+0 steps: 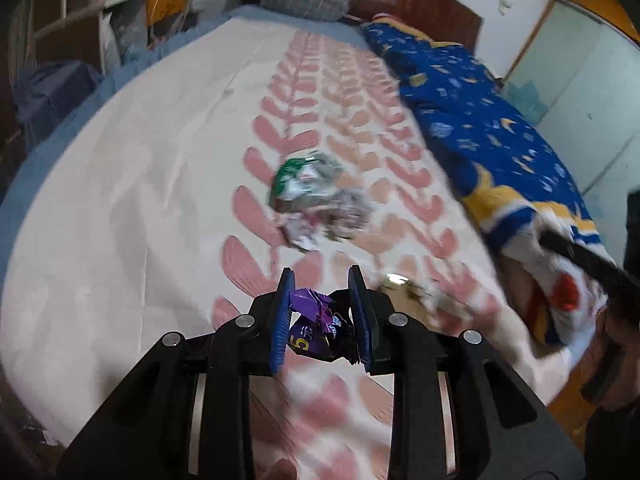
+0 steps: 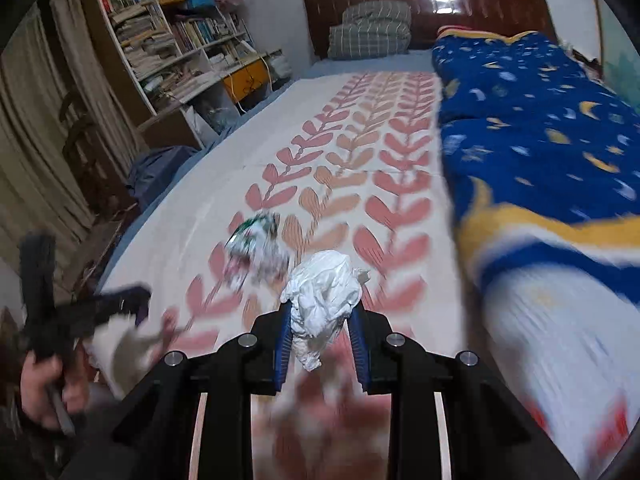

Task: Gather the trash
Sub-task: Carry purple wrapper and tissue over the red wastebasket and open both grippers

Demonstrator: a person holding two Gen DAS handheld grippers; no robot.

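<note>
My left gripper [image 1: 321, 276] is shut on a crumpled purple wrapper [image 1: 316, 320] pinched between its blue pads, above the bed. My right gripper [image 2: 322, 308] is shut on a crumpled white tissue [image 2: 324, 296] that bulges above the fingers and hides their tips. A crumpled green-and-white wrapper [image 1: 316, 196] [image 2: 256, 248] lies on the bedspread ahead of both grippers, blurred. A small shiny scrap [image 1: 400, 284] lies just right of the left gripper. Each gripper shows blurred in the other's view: the left gripper [image 2: 120, 304] at the left edge, the right gripper [image 1: 568, 250] at the right edge.
The bed carries a white spread with pink leaf print [image 2: 200, 184] and a blue moon-and-star blanket [image 2: 540, 140] along its right side. A checked pillow [image 2: 368, 32] rests against the dark wooden headboard [image 2: 480, 4]. A crowded bookshelf [image 2: 168, 40] stands left of the bed.
</note>
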